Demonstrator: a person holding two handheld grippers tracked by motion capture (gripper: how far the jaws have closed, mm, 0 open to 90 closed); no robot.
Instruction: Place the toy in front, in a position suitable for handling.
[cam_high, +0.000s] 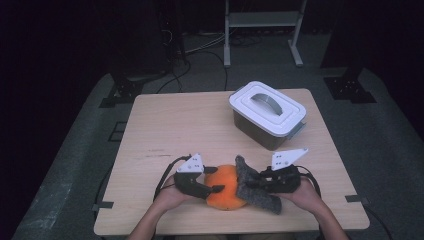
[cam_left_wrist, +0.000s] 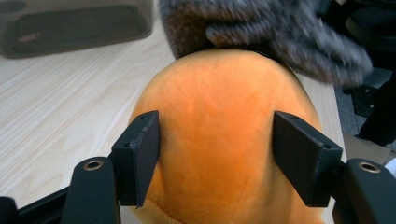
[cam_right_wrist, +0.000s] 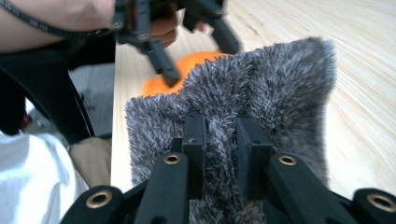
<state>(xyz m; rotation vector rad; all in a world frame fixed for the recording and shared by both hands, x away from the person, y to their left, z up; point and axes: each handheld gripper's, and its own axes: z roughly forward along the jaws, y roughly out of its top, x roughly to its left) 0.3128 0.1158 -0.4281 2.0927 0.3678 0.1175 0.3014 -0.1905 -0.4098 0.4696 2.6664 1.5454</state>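
Your left gripper sits at about 7 o'clock on the table, near the front edge, and its jaws stand apart on either side of the orange plush. In the left gripper view the two black pads flank the rounded orange body; each pad lies against or just beside the plush, and you cannot tell from this view how firmly they press. The plush lies at roughly 6 o'clock on the table, between your two hands; its long axis appears to run from about 11 o'clock to 5 o'clock.

Your right gripper comes in from 5 o'clock and is clamped on the grey fuzzy cloth. In the right gripper view the jaws stand close together with a fold of the grey pile pinched between them. The cloth is a long strip whose axis runs from 11 o'clock, where its upper end rises beside the plush, down toward 5 o'clock, where its lower end rests on the table. Its left edge touches the right side of the plush.

The white lidded box stands at 1 o'clock, well apart from both grippers, its grey handle on top.
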